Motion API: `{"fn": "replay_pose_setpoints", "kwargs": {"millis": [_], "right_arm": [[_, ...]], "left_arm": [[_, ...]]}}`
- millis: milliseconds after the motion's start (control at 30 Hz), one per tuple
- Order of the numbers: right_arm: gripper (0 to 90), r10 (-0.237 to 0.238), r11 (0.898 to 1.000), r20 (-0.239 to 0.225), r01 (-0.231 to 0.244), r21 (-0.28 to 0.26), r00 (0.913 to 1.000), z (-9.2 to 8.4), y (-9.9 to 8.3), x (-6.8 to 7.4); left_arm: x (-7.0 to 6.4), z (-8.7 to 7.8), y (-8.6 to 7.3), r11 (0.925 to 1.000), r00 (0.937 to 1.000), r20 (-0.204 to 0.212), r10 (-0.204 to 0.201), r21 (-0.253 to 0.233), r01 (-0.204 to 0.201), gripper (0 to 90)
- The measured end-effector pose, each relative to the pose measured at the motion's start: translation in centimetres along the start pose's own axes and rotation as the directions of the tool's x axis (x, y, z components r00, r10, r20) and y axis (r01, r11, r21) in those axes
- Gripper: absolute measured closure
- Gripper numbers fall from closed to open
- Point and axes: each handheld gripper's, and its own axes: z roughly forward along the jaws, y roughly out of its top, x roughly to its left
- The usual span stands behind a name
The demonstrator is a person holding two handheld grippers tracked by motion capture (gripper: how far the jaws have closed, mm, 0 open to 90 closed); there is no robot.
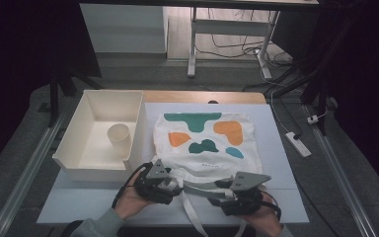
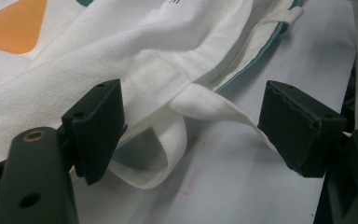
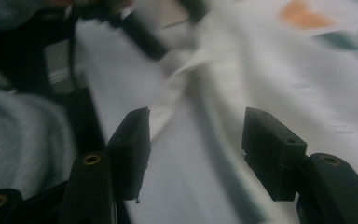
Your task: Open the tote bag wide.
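Bag [image 1: 202, 140] of white cloth lies flat on the worktop [image 1: 276, 148], just beyond both tools, printed with teal and orange blobs; a short line of small dark writing sits under the blobs, too small to read. Its open edge and its handles face the person.

Far left of the left tool [image 1: 170, 185], a cream tray [image 1: 74, 143] sits at the worktop's left side, touching the bag's left edge or just beside it, with a paper cup [image 1: 119, 140] upright inside it. The left tool rests at the bag's near left corner, held in the person's left hand [image 1: 128, 200]. In the left gripper view its jaws stand apart with a loop of white handle [image 2: 168, 149] lying between them; the left pad [image 2: 98, 126] is against the bag's hem, while the right pad stands clear of the cloth. That view also brings out the weave and a thin teal lining at the bag's mouth, which the high view cannot resolve.

Right of it, the right tool [image 1: 227, 195] sits near the bag's near right corner in the right hand [image 1: 261, 219], its jaws apart. The right gripper view is blurred; a pale strap [image 3: 177, 88] runs beyond its left jaw, not gripped, and a grey sleeve [image 3: 18, 140] and the left tool show farther off. Another strap [image 1: 192, 212] trails off the worktop's near edge between the hands.

Beyond the right tool, off the worktop, a white power strip [image 1: 298, 144] lies on the floor.
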Motion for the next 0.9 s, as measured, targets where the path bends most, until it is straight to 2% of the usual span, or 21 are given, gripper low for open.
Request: {"fn": "replay_pose_setpoints", "kwargs": {"millis": [67, 200, 300, 400, 433, 467, 500, 600, 733, 800, 900], "right_arm": [[42.0, -0.003, 0.999, -0.041, 0.004, 0.038, 0.9992, 1.2, -0.3, 1.1], [41.9, -0.002, 0.993, -0.093, 0.013, 0.118, 0.9956, 3.1, -1.3, 2.9], [41.9, -0.014, 0.983, -0.107, 0.034, 0.18, 0.9942, 4.3, -1.9, 3.9], [42.9, -0.017, 0.975, -0.125, 0.044, 0.219, 0.992, 5.2, -2.2, 4.5], [42.9, -0.017, 0.975, -0.125, 0.044, 0.219, 0.992, 5.2, -2.2, 4.5], [44.9, -0.033, 0.968, -0.115, 0.061, 0.245, 0.9928, 5.7, -2.4, 4.8], [46.3, -0.044, 0.965, -0.112, 0.072, 0.254, 0.9927, 5.9, -2.4, 4.9], [51.2, -0.06, 0.957, -0.085, 0.081, 0.278, 0.9946, 6.4, -2.5, 5.2], [65.8, -0.096, 0.952, -0.051, 0.106, 0.288, 0.9941, 6.4, -2.4, 5.6], [72.5, -0.097, 0.952, -0.054, 0.108, 0.287, 0.9938, 6.4, -2.4, 5.5], [84.0, -0.067, 0.955, -0.095, 0.091, 0.283, 0.9932, 6.3, -2.4, 5.2]], "left_arm": [[0.0, 0.0, 0.0, 1.0, 1.0, -0.001, 0.0, -0.001, 0.0, 22.3], [-0.1, 0.1, 0.0, 1.0, 1.0, 0.001, 0.007, 0.002, -0.007, 22.3], [-0.1, 0.1, 0.0, 1.0, 1.0, 0.001, 0.007, 0.003, -0.007, 22.3], [-0.1, 0.0, 0.0, 1.0, 1.0, 0.0, 0.008, 0.003, -0.008, 22.3], [-0.1, 0.1, 0.0, 1.0, 1.0, 0.0, 0.008, 0.003, -0.008, 22.3], [-0.1, 0.1, 0.0, 1.0, 1.0, 0.0, 0.008, 0.004, -0.008, 22.2], [0.0, 0.1, 0.0, 1.0, 1.0, 0.001, 0.009, 0.004, -0.009, 22.2], [0.0, 0.1, 0.0, 1.0, 1.0, 0.001, 0.007, 0.005, -0.007, 22.2], [0.0, 0.0, 0.0, 1.0, 1.0, -0.001, 0.008, 0.004, -0.008, 22.2], [0.0, 0.0, 0.0, 1.0, 1.0, -0.001, 0.008, 0.004, -0.008, 22.3], [0.1, 0.0, -0.1, 1.0, 1.0, -0.005, 0.008, 0.005, -0.008, 22.3]]}}
